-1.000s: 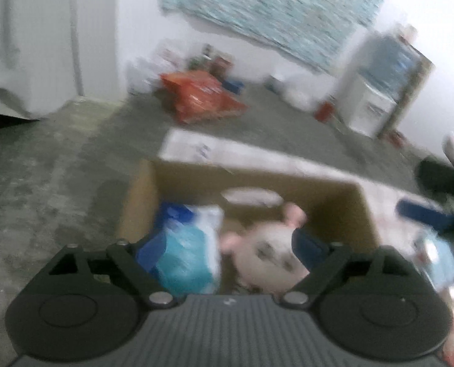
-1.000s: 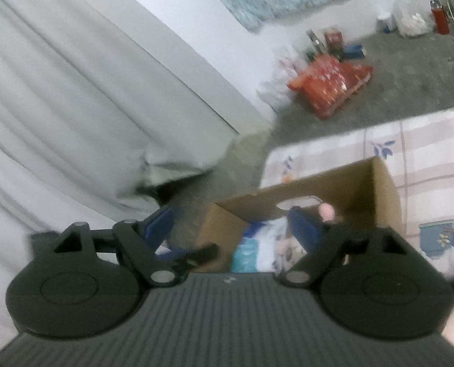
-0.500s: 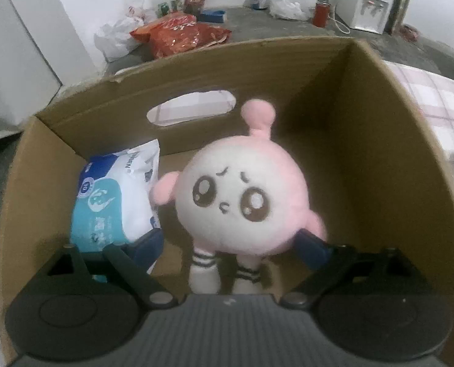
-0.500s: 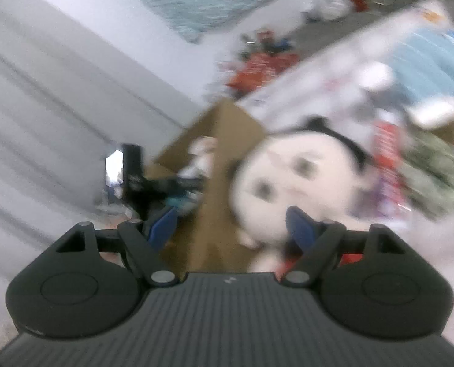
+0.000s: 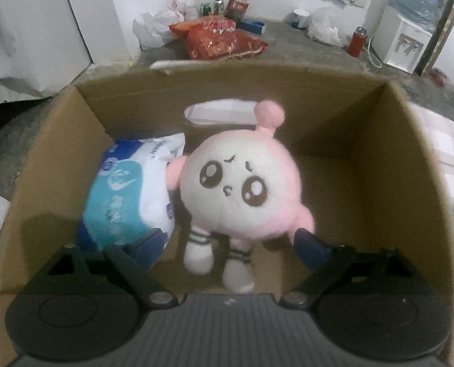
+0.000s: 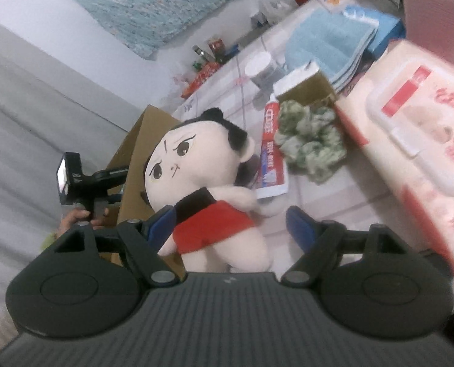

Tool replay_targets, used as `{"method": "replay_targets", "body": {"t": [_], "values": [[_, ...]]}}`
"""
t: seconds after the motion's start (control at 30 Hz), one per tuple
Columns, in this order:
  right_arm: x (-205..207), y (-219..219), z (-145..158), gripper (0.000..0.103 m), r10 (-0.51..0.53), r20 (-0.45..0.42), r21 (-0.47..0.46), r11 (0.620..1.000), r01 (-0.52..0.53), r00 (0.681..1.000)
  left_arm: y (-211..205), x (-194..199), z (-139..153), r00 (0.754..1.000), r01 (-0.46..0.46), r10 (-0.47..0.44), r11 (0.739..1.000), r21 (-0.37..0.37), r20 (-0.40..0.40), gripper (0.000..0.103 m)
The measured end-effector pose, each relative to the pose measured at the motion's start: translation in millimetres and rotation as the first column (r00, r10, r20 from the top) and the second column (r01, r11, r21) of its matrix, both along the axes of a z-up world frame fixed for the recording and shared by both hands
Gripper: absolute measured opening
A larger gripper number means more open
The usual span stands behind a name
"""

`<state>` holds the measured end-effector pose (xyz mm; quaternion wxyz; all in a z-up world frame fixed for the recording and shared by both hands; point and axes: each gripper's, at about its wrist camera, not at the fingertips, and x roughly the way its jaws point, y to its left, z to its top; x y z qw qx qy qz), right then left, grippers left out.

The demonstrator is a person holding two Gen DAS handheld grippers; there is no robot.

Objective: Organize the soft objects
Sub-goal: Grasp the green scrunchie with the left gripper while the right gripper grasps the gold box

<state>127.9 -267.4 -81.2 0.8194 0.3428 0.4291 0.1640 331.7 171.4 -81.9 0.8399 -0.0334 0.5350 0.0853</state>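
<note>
Inside the box (image 5: 380,159), left wrist view: two soft things, counted. One pink plush (image 5: 242,189), round head, face up toward the camera, white feet nearest the lens. One blue-and-white pack (image 5: 129,189) lying just beside it on its left, touching the plush's arm. Box is open-topped cardboard with one handle slot in the far wall. Left gripper (image 5: 230,246) hangs over the near edge, jaws apart, empty; one blue finger lies over the pack's lower end, the other is beside the plush's lower side, contact unclear. Beyond the box on the floor: one red bag (image 5: 224,39), one red bottle (image 5: 357,41), one water dispenser (image 5: 401,39).

Right wrist view: right gripper (image 6: 230,223) has its jaws apart around one doll (image 6: 202,183), black hair, red shorts, lying on the desk (image 6: 325,195) against the outside of the box (image 6: 135,171). One finger is at the doll's arm; the other stands clear of it. On the desk behind: one toothpaste tube (image 6: 271,153), one green scrunchie (image 6: 312,143), one wipes pack (image 6: 419,134), one folded blue towel (image 6: 328,42), one small carton (image 6: 303,85). Left gripper (image 6: 83,180), in a hand, shows at the box's far side.
</note>
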Motion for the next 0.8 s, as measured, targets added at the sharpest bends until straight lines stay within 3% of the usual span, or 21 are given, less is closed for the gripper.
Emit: {"method": "replay_targets", "body": {"t": [0.1,0.27,0.33,0.43,0.57,0.7,0.8], "values": [[-14,-13,8,0.084,0.01,0.036,-0.03,1.0,-0.009,0.999,-3,-31,37,0.999,-0.005,0.005,1.0,-0.005,0.053,0.093],[-31,-29,24,0.085,0.034,0.094,-0.1,0.995,-0.025,0.995,-27,-96,115,0.986,0.041,-0.027,0.996,-0.085,0.162,0.096],[-37,-40,36,0.085,0.047,0.13,-0.129,0.991,-0.03,0.99,-41,-122,140,0.979,0.079,-0.047,0.984,-0.162,0.196,0.098],[-37,-49,51,0.085,0.067,0.188,-0.17,0.985,-0.035,0.98,-71,-153,166,0.961,0.189,-0.119,0.942,-0.276,0.25,0.1],[-23,-59,65,0.084,0.106,0.228,-0.231,0.972,-0.052,0.968,-134,-177,166,0.927,0.304,-0.209,0.905,-0.299,0.311,0.1],[-1,-69,65,0.079,0.131,0.223,-0.265,0.962,-0.069,0.966,-209,-184,137,0.865,0.438,-0.342,0.873,-0.217,0.368,0.1],[12,-80,61,0.075,0.128,0.219,-0.265,0.962,-0.067,0.967,-262,-178,105,0.812,0.516,-0.452,0.851,-0.095,0.369,0.098]]}}
